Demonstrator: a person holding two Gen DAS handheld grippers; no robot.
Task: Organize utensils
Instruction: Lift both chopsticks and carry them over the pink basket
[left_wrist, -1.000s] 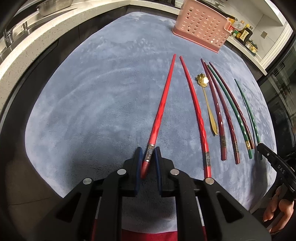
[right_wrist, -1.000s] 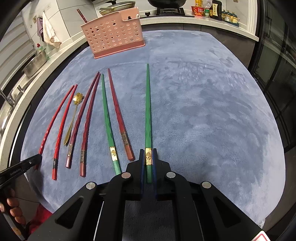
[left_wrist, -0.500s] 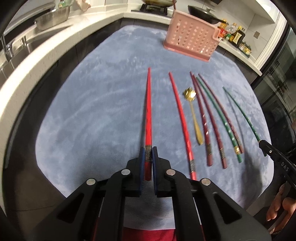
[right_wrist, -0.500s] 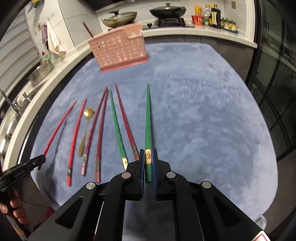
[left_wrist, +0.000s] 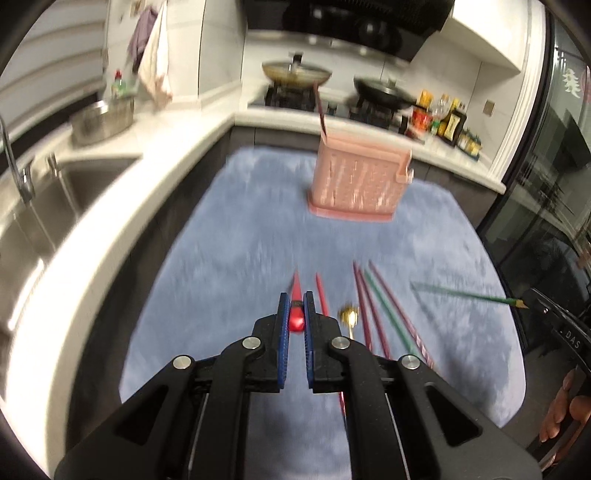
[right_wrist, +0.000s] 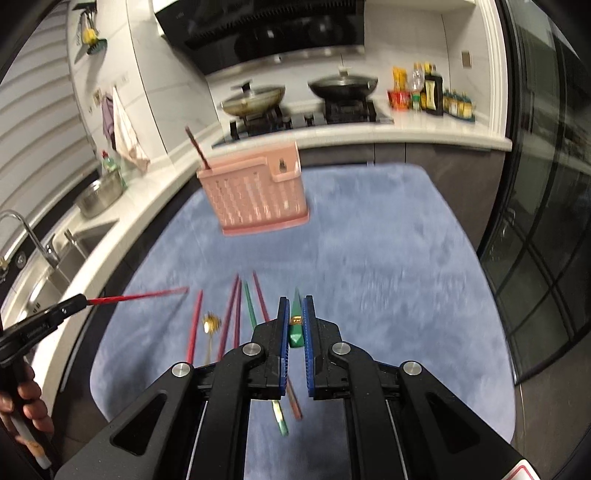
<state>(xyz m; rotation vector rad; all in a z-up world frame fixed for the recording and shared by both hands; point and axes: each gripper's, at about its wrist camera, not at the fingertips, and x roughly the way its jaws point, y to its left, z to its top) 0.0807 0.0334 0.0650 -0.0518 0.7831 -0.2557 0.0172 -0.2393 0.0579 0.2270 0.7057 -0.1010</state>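
My left gripper (left_wrist: 296, 304) is shut on a red chopstick (left_wrist: 296, 317), lifted off the blue mat and pointing forward; it also shows in the right wrist view (right_wrist: 136, 296). My right gripper (right_wrist: 294, 308) is shut on a green chopstick (right_wrist: 295, 325), also lifted, which shows in the left wrist view (left_wrist: 461, 294). On the mat lie another red chopstick (left_wrist: 321, 295), a gold spoon (left_wrist: 349, 317), dark red chopsticks (left_wrist: 364, 306) and a green chopstick (left_wrist: 388, 310). The pink perforated holder (left_wrist: 358, 184) stands at the far end with one dark chopstick (left_wrist: 320, 110) in it.
The blue mat (left_wrist: 240, 240) covers the counter. A white counter with a sink (left_wrist: 44, 206) runs along the left. A stove with pans (right_wrist: 295, 96) and bottles (right_wrist: 428, 92) stand behind the holder. A dark glass door (right_wrist: 546, 221) is on the right.
Both grippers have risen and tilted up with their chopsticks, which have left the mat. The holder and the kitchen behind have come into view.
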